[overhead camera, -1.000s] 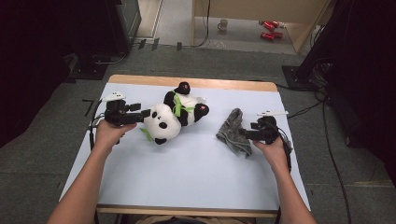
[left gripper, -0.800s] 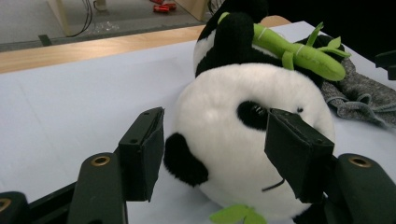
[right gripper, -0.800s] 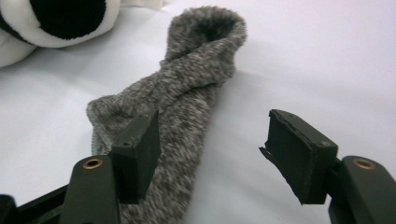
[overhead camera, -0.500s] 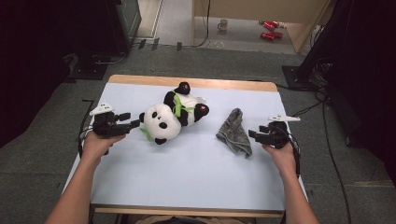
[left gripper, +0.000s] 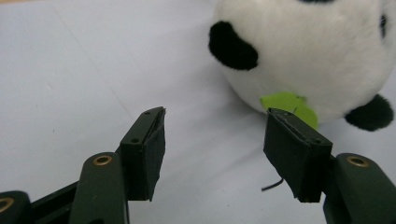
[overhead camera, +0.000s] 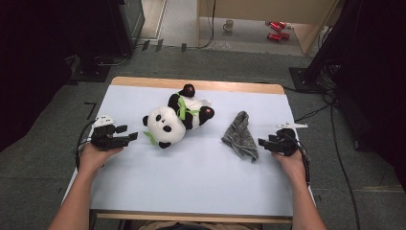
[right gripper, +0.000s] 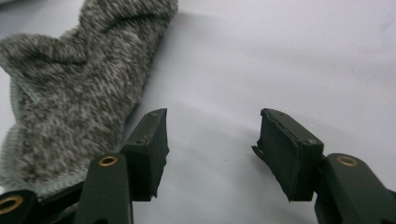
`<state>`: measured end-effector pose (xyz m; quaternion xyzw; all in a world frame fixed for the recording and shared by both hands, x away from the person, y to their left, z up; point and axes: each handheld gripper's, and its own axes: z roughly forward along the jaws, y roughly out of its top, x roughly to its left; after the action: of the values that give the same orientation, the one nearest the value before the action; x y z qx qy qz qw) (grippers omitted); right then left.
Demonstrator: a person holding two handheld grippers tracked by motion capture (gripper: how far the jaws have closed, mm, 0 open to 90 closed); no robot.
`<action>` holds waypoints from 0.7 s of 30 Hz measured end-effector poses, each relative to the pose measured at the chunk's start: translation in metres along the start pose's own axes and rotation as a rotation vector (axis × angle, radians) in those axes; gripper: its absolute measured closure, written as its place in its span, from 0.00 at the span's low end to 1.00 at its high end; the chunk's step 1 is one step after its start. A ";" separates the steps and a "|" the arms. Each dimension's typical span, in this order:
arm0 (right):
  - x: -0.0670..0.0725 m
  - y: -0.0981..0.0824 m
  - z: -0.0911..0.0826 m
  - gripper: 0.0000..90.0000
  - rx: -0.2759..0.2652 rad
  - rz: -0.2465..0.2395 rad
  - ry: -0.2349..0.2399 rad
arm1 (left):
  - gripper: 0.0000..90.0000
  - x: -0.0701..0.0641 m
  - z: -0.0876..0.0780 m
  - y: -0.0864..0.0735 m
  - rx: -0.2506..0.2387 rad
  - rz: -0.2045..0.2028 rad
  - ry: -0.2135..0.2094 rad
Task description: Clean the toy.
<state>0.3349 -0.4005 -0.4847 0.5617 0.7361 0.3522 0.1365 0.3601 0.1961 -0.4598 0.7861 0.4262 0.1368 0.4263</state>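
High view: lying on the pale blue table top (overhead camera: 191,182), the toy panda (overhead camera: 174,120), with its white head nearest the left gripper (overhead camera: 131,137) and its black legs pointing toward the far wooden edge. Sitting near the panda's head but clear of it, that left gripper, with jaws spread and nothing between them. Resting well to the panda's right, a crumpled grey cloth (overhead camera: 241,135). Hovering just beyond the cloth, on the side away from the panda, the right gripper (overhead camera: 261,142), not touching the fabric.

Left gripper view: rising from the bottom edge, two black jaws standing wide apart, with only bare table surface between them. Showing just past the right-hand jaw, the panda's round white head (left gripper: 308,51), with a black ear and a scrap of green leaf (left gripper: 289,105) under it. Not touching the plush, as far as can be told.

Right gripper view: jaws parted, having just been closing, gripping nothing, with only table between the pads. Lying beside the left-hand jaw, the grey knitted cloth (right gripper: 79,88); impossible to tell whether touching that jaw or passing behind it.
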 end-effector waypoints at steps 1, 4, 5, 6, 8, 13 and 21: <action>-0.001 -0.001 0.001 0.47 0.003 -0.001 -0.002 | 0.43 0.000 0.001 -0.001 0.006 0.002 0.003; -0.002 -0.002 0.001 0.48 -0.001 -0.009 -0.016 | 0.43 0.002 0.004 -0.004 0.024 0.005 0.016; -0.002 -0.002 0.001 0.48 -0.004 -0.015 -0.023 | 0.43 0.003 0.005 -0.005 0.029 0.003 0.020; -0.003 -0.003 0.001 0.49 -0.005 -0.017 -0.028 | 0.43 0.004 0.005 -0.006 0.032 0.000 0.023; -0.005 -0.004 0.002 0.50 -0.003 -0.020 -0.039 | 0.43 0.006 0.007 -0.008 0.047 -0.005 0.028; -0.009 -0.007 0.002 0.53 -0.031 -0.028 -0.066 | 0.43 0.010 0.012 -0.013 0.092 0.000 0.057; -0.004 -0.015 0.006 0.40 -0.077 -0.107 -0.080 | 0.42 0.013 0.018 -0.017 0.133 -0.006 0.068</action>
<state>0.3287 -0.4035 -0.5004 0.5296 0.7449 0.3497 0.2060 0.3685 0.2008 -0.4861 0.8063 0.4511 0.1334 0.3586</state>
